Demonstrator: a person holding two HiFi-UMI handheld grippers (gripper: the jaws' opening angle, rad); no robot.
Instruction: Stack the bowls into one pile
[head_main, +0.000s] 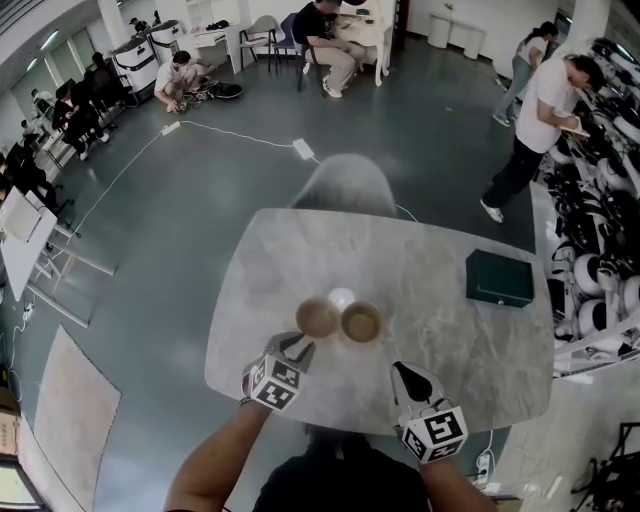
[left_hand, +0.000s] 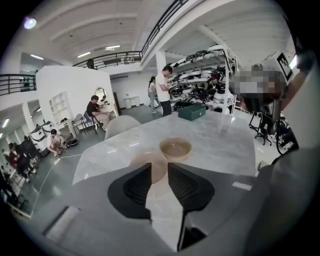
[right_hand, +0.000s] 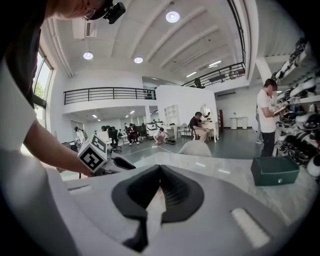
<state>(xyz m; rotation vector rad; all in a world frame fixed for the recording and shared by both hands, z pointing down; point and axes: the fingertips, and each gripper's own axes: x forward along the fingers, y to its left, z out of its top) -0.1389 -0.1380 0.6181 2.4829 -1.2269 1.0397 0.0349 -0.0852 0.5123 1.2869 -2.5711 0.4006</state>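
Two brown bowls stand side by side near the table's front: the left bowl (head_main: 317, 318) and the right bowl (head_main: 361, 323). A small white bowl (head_main: 341, 297) sits just behind, between them. My left gripper (head_main: 298, 347) is open at the left bowl's near rim. In the left gripper view that left bowl (left_hand: 154, 167) shows through the gap of my left gripper (left_hand: 159, 169), with the pads apart from it, and the right bowl (left_hand: 175, 148) lies farther off. My right gripper (head_main: 403, 372) hovers at the table's front right; in its own view my right gripper (right_hand: 160, 169) is shut and empty.
The bowls rest on a marble table (head_main: 440, 330). A dark green box (head_main: 499, 278) lies at its right back corner. A grey chair (head_main: 345, 185) stands behind the table. Several people are in the room, and shelves of equipment run along the right.
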